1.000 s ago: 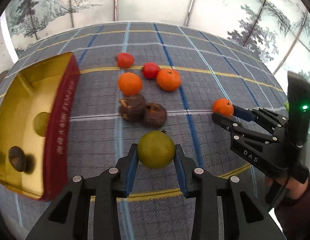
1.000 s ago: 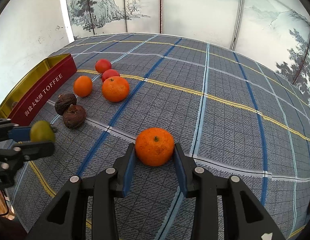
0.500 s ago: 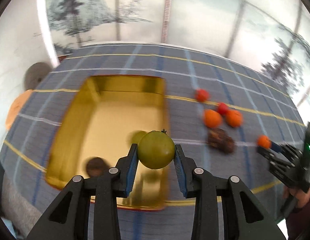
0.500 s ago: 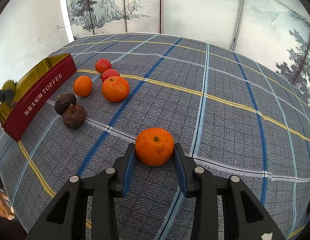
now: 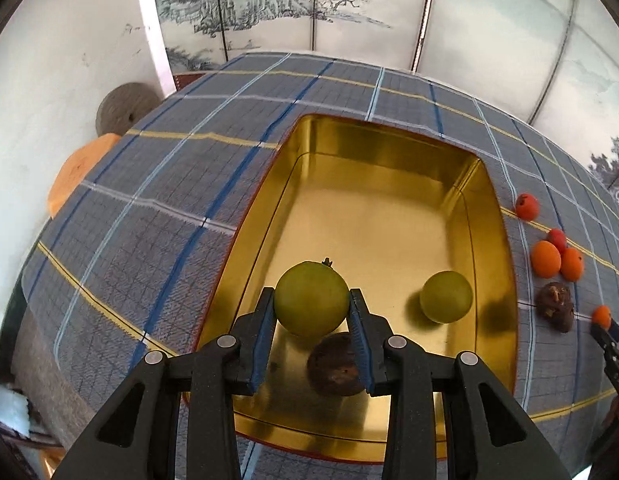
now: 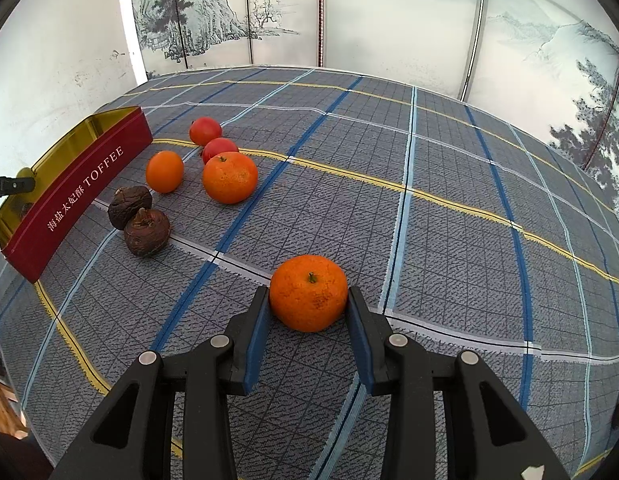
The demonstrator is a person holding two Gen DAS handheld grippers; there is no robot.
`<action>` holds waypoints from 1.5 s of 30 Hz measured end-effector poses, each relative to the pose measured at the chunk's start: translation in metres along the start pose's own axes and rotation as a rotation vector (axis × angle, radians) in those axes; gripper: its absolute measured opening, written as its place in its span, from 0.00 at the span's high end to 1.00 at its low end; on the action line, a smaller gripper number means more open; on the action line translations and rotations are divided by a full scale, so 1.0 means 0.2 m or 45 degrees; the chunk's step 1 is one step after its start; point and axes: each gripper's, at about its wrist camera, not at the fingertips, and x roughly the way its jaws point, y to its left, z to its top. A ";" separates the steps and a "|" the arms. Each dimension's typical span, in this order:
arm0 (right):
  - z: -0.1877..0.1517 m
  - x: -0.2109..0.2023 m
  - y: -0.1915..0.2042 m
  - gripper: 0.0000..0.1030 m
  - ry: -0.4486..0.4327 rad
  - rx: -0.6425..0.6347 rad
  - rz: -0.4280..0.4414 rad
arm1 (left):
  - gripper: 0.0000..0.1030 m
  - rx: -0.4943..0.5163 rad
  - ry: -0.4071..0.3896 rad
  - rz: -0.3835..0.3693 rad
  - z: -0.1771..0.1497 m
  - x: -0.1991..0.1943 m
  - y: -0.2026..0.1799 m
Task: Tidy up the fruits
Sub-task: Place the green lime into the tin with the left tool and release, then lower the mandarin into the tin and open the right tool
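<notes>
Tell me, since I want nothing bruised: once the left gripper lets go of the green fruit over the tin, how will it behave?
The green fruit is round and smooth, so it would likely roll on the gold tin floor. It may bump the brown fruit right below the left gripper. The tin's walls should contain it.

A green fruit (image 5: pixel 311 298) is hanging above the gold tin (image 5: pixel 389 216), which is holding another green one (image 5: pixel 446 297) and a brown one (image 5: pixel 335 368); an orange (image 6: pixel 308 292) is sitting on the cloth.
</notes>
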 end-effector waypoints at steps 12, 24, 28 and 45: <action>0.00 0.00 0.00 0.66 0.000 -0.001 -0.001 | 0.64 0.000 0.031 -0.001 -0.02 0.05 0.02; 0.02 0.00 0.06 0.67 0.006 0.005 0.008 | 0.60 -0.026 0.046 -0.024 -0.01 0.08 0.05; 0.08 -0.04 0.19 0.67 -0.021 -0.047 0.072 | 0.56 -0.013 0.037 -0.033 -0.01 0.07 0.05; 0.38 -0.06 1.05 0.67 -0.069 -0.372 0.503 | 0.43 -0.100 -0.110 -0.049 -0.13 -0.23 0.20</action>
